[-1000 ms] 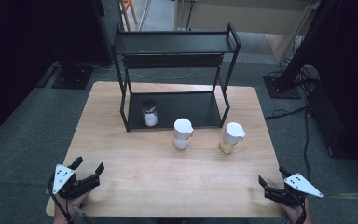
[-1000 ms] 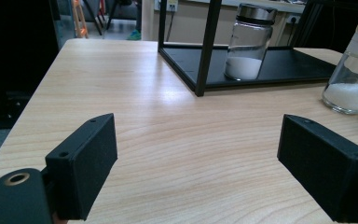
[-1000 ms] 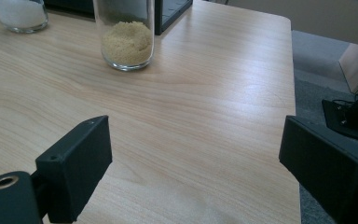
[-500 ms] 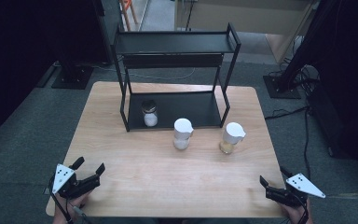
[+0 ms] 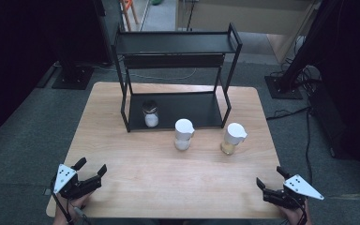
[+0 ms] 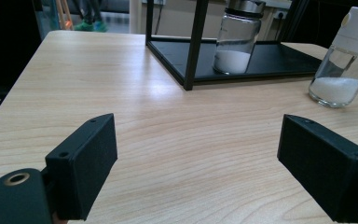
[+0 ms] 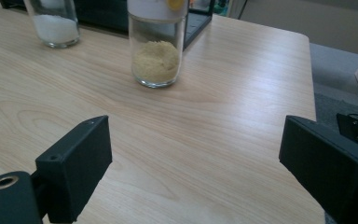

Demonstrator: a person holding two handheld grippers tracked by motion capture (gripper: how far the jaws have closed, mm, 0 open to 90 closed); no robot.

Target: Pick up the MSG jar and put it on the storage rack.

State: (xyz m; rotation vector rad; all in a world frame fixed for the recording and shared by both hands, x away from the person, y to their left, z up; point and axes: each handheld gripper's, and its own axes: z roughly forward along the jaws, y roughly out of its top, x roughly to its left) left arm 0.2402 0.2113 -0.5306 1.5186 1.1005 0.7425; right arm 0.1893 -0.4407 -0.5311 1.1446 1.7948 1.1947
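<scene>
1. Left gripper (image 5: 90,174) and right gripper (image 5: 268,185), both wide and empty, rest at the table's (image 5: 178,192) near corners.
2. Two white-capped jars (image 5: 183,134) (image 5: 232,138) stand apart before the rack (image 5: 176,44); a third jar (image 5: 150,113) sits on its lower shelf.
3. Advice: approach each level, straddle the glass body below the cap, then close.

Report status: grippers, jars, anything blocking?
Left gripper open, empty. Right gripper open, empty. Yellow-powder jar and white-powder jar upright, untouched. Path clear.
</scene>
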